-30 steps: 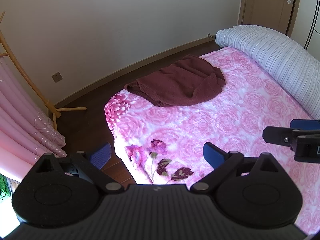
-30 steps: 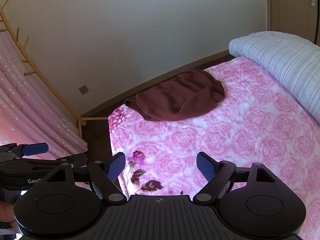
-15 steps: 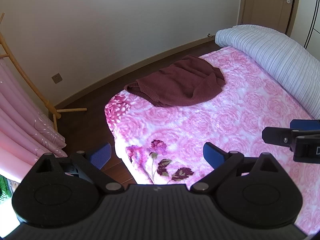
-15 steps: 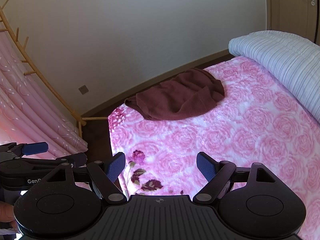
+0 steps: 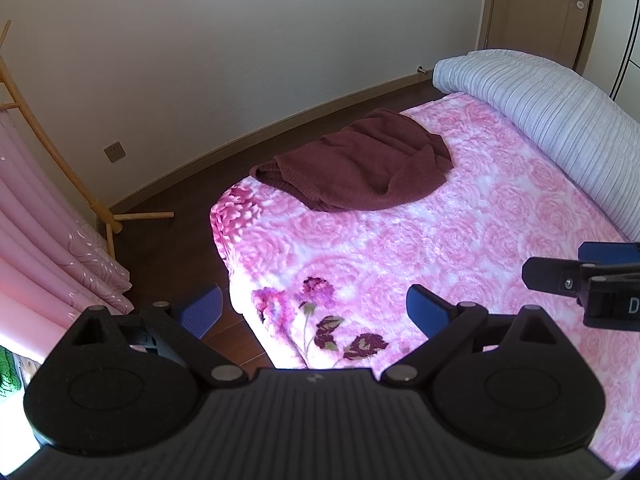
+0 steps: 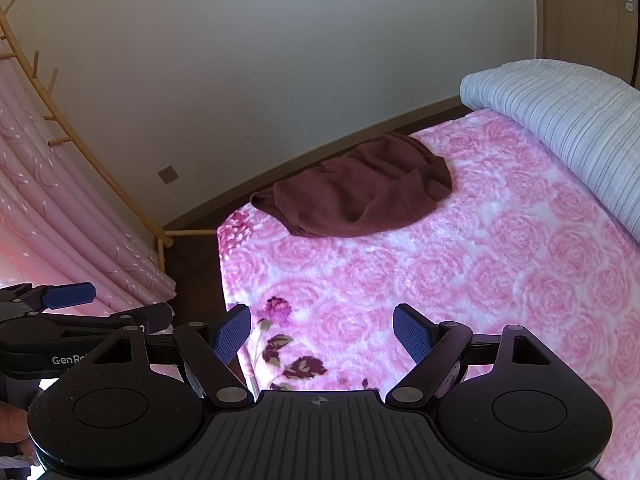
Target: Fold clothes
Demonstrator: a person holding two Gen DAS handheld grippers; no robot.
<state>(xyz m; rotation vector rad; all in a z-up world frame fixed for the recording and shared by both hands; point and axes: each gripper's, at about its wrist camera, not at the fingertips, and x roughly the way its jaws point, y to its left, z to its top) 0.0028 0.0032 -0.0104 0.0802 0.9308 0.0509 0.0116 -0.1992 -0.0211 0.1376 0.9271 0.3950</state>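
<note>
Left wrist view: left gripper (image 5: 314,312) jaws spread wide, nothing between the blue pads, hovering over the near corner of the pink rose-print bedspread (image 5: 420,248). Maroon sweater (image 5: 356,166) lies crumpled upper centre of frame, at the bed's far edge near the wall, well apart from both grippers. Right wrist view: right gripper (image 6: 322,334) also wide open, empty; sweater (image 6: 360,196) centre frame. Striped grey duvet (image 6: 568,120) rolled along upper right. Pink curtain (image 6: 60,216) on the left.

striped duvet (image 5: 560,120): cut off at right edge | right gripper (image 5: 592,280): only 1 side in left view
</note>
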